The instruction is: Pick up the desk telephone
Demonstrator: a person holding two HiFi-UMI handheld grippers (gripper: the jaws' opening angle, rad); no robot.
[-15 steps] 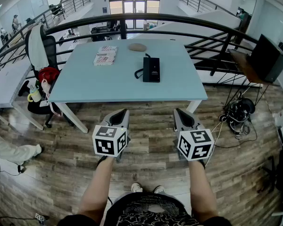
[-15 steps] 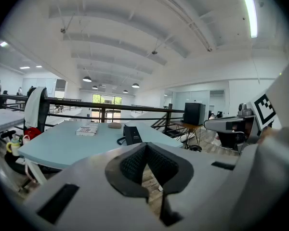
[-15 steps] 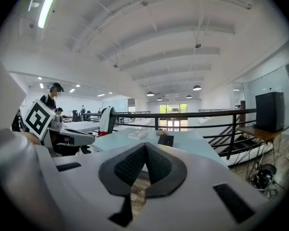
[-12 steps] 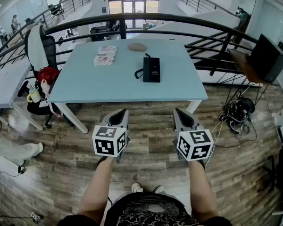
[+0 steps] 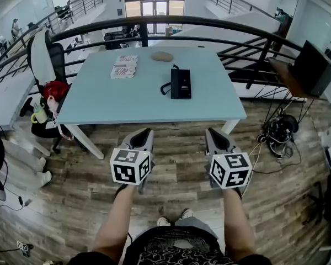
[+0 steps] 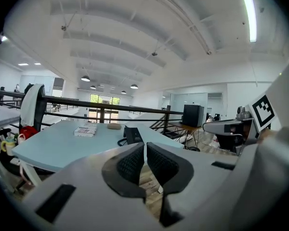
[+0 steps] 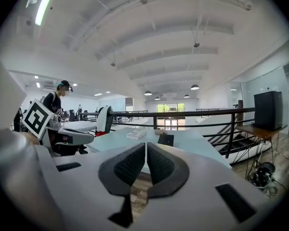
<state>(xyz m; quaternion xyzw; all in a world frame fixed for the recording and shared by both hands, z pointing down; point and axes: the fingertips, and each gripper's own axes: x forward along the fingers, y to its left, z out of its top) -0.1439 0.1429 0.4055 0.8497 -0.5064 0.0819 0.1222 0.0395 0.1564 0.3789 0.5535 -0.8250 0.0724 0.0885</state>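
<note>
The black desk telephone (image 5: 180, 83) lies on the far half of the pale blue table (image 5: 127, 101), its coiled cord curling off its left side. It also shows small and distant in the left gripper view, desk telephone (image 6: 133, 134), and in the right gripper view, desk telephone (image 7: 165, 139). My left gripper (image 5: 143, 134) and right gripper (image 5: 212, 133) are held side by side over the wooden floor, short of the table's near edge. Both are shut with nothing between the pads. Each points at the table, well apart from the phone.
A flat box (image 5: 124, 66) and a tan oval object (image 5: 161, 56) lie at the table's far side. A black railing (image 5: 165, 22) runs behind it. An office chair (image 5: 44, 59) with red things stands at the left; cables and gear (image 5: 278, 131) lie on the floor at the right.
The table and phone have drawn slightly nearer and shifted a little right in the head view. Both grippers keep their pose and stay shut.
</note>
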